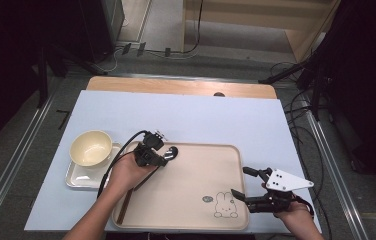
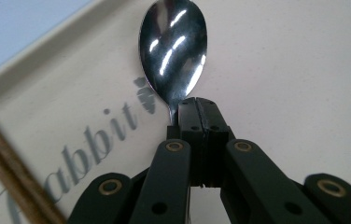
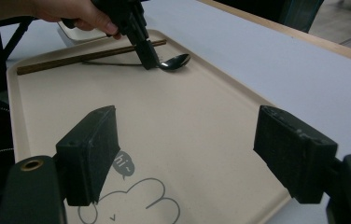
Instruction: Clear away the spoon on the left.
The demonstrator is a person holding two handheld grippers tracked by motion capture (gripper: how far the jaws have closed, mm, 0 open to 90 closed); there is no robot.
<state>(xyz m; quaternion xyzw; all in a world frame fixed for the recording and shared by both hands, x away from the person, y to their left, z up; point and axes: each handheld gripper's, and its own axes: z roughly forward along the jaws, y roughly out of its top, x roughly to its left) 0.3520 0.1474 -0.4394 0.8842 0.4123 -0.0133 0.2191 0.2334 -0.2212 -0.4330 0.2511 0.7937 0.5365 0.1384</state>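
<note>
The left hand [image 1: 126, 172] is reaching forward from the bottom edge, carrying the left gripper [image 1: 168, 156] low with its jaws pressing together on a thin handle. The right hand [image 1: 293, 212] is resting lower right, aiming the right gripper [image 1: 241, 182] leftward, its jaws standing wide apart, gripping nothing

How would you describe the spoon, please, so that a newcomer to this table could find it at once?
Start at the large beige plastic tray with the rabbit drawing, lying on the pale blue table cover. Near its far left corner lies the shiny metal spoon, its neck pinched in the shut jaws of the left gripper. Unlike the long brown chopsticks beside it, it is short, rounded and mirror-bright.
</note>
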